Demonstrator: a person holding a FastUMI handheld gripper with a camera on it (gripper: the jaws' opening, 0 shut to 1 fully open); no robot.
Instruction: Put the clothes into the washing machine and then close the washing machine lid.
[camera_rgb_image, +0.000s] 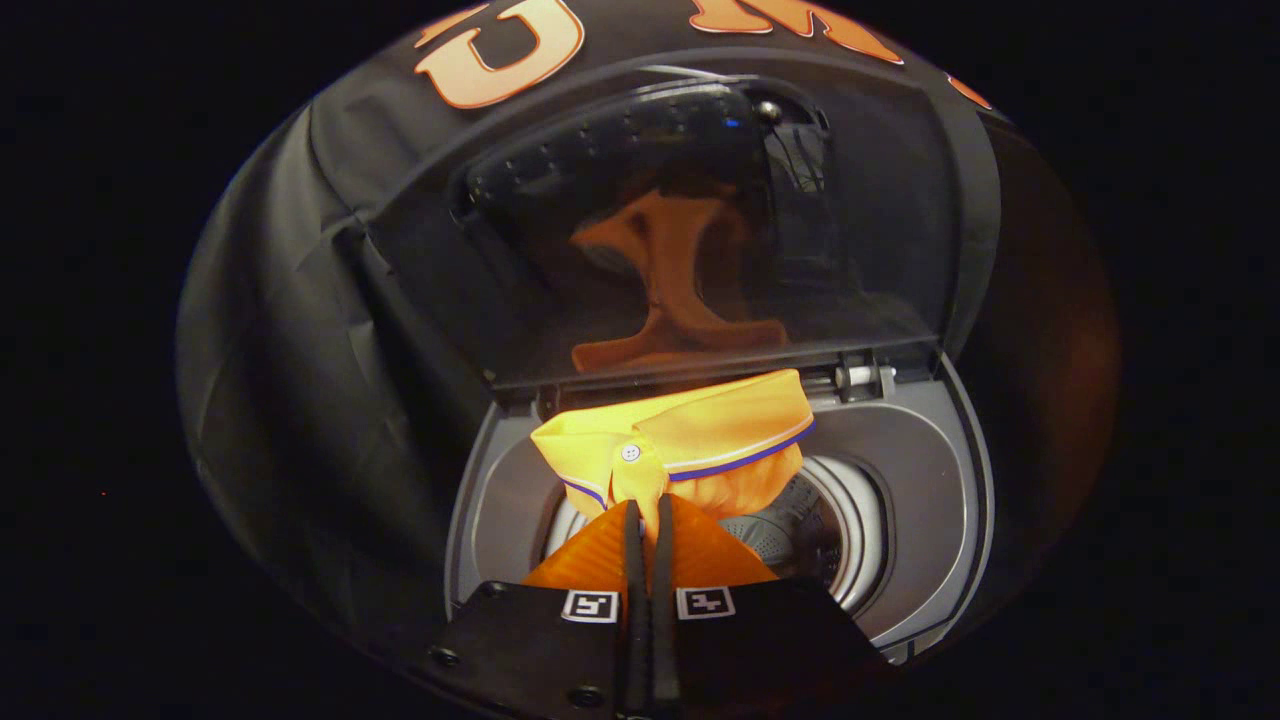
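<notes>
Orange polo shirt (690, 440) is hanging from the gripper (648, 530), right over the round hole of the washing machine (920, 520). The jaws are almost closed, with just a thin gap, and both are pinching the shirt by the strip with the white button (630, 452). The collar, with its blue and white line, is spreading out just beyond the jaws, near the back edge of the machine's top. The rest of the shirt is drooping down toward the shiny metal drum (800, 545).

The lid (700, 230) is standing up and open behind the shirt. Its dark glass is showing a dim picture of the shirt.

I think the step now is dropping the shirt in. To do it well, the gripper should go lower, toward the middle of the hole, before the jaws let go. That way the collar is not catching on the gray rim. If any cloth is lying over the rim, the lid may not shut flat. So push all of it down first. After that, the lid needs pulling forward and down.
</notes>
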